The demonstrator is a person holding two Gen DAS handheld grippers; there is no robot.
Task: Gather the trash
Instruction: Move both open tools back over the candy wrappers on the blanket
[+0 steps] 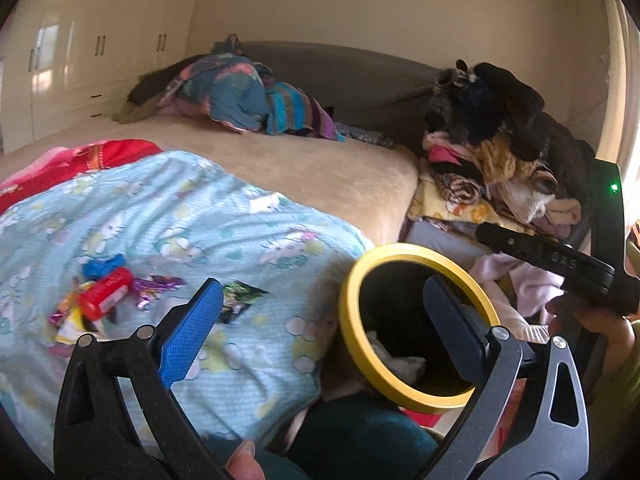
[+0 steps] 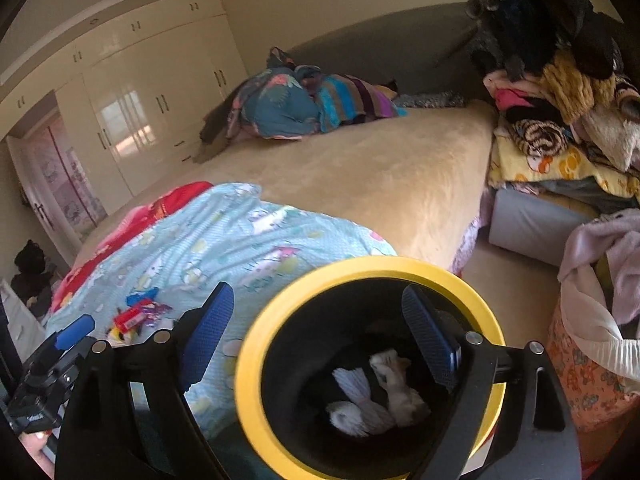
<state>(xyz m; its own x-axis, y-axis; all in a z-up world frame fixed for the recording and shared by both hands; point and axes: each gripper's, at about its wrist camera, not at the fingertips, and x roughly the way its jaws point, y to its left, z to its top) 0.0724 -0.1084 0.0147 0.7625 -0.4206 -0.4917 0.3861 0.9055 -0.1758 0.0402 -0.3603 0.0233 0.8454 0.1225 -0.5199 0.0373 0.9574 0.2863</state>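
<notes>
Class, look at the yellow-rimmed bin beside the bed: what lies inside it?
Inside the yellow-rimmed bin lie crumpled white tissues on its dark bottom. The right gripper finger and the near rim cover part of the inside, so anything there stays hidden.

Left claw (image 1: 324,304) black arms, blue textured pads (image 1: 188,332), silver screws

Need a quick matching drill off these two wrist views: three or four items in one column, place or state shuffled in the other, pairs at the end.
Items:
1. bin
2. wrapper pile
3. clothes heap
4. left hand-held gripper

Places or states:
A. stacked to the right of the bed
B. jaws open, nothing between them
C. yellow rim, white crumpled scraps inside
D. lying on the light-blue cartoon blanket

Pairs: 1-C, 2-D, 3-A, 4-B
</notes>
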